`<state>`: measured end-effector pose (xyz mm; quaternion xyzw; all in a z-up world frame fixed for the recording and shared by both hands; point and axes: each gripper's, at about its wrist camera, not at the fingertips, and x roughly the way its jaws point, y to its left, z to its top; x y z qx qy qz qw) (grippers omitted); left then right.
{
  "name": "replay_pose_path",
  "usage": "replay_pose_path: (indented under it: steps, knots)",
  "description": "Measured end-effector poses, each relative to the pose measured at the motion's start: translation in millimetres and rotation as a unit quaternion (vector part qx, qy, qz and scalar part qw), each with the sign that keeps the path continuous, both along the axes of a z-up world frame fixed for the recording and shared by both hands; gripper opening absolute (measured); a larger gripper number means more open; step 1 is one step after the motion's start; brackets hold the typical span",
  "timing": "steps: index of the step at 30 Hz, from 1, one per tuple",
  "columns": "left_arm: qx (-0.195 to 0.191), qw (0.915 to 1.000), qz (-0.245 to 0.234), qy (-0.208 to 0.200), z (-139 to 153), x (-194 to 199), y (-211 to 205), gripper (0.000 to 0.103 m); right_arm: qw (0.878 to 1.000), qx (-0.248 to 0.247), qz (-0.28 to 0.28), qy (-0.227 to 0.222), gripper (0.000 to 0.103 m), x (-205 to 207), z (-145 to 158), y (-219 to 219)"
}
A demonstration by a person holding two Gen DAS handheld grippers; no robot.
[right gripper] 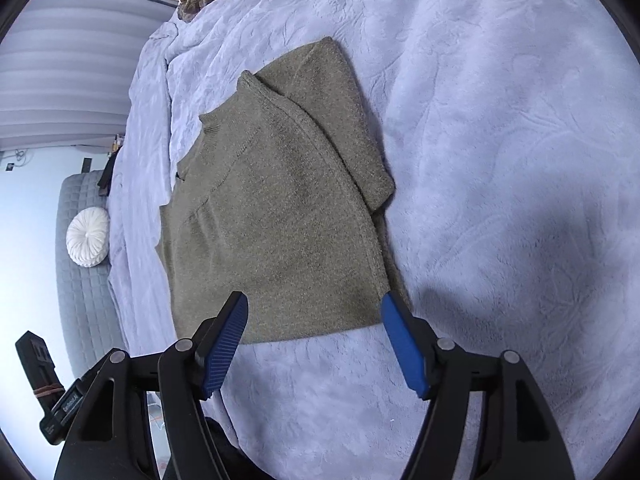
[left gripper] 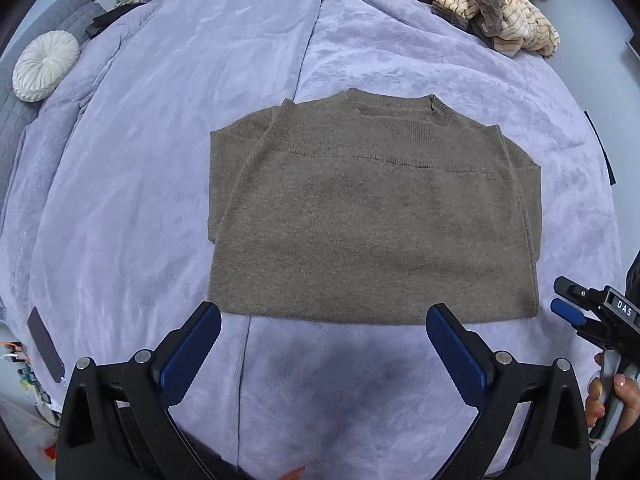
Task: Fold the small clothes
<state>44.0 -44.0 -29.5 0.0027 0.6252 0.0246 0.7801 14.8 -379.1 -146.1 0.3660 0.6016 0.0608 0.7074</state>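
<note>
A brown knit sweater [left gripper: 372, 216] lies flat on the lavender blanket [left gripper: 160, 160], folded in half with its sleeves tucked in and its collar at the far edge. My left gripper [left gripper: 324, 320] is open and empty, hovering just short of the sweater's near folded edge. My right gripper [right gripper: 314, 310] is open and empty at the sweater's [right gripper: 280, 208] near right corner; it also shows in the left wrist view [left gripper: 560, 296] at the right edge, held by a hand.
A pile of striped cream and brown clothes [left gripper: 480, 4] lies at the blanket's far right. A round white cushion [left gripper: 44, 66] rests on a grey quilted headboard [right gripper: 80, 280] at the left. A dark flat object [left gripper: 46, 344] lies near the left edge.
</note>
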Motion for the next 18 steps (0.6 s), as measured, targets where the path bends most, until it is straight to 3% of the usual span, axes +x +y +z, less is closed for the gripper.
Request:
replay_pose_path:
  steps: [13,18]
  knots:
    - [-0.003,0.9981,-0.029,0.054,-42.7,3.4,-8.5,0.103,0.999,0.028,-0.018,0.010,0.074,-12.1,-16.5,1.4]
    - [-0.034,0.9960,-0.050,0.066,-61.7,19.2,10.0,0.103,0.998,0.052,-0.034,0.010,0.074,-14.7,-16.9,28.3]
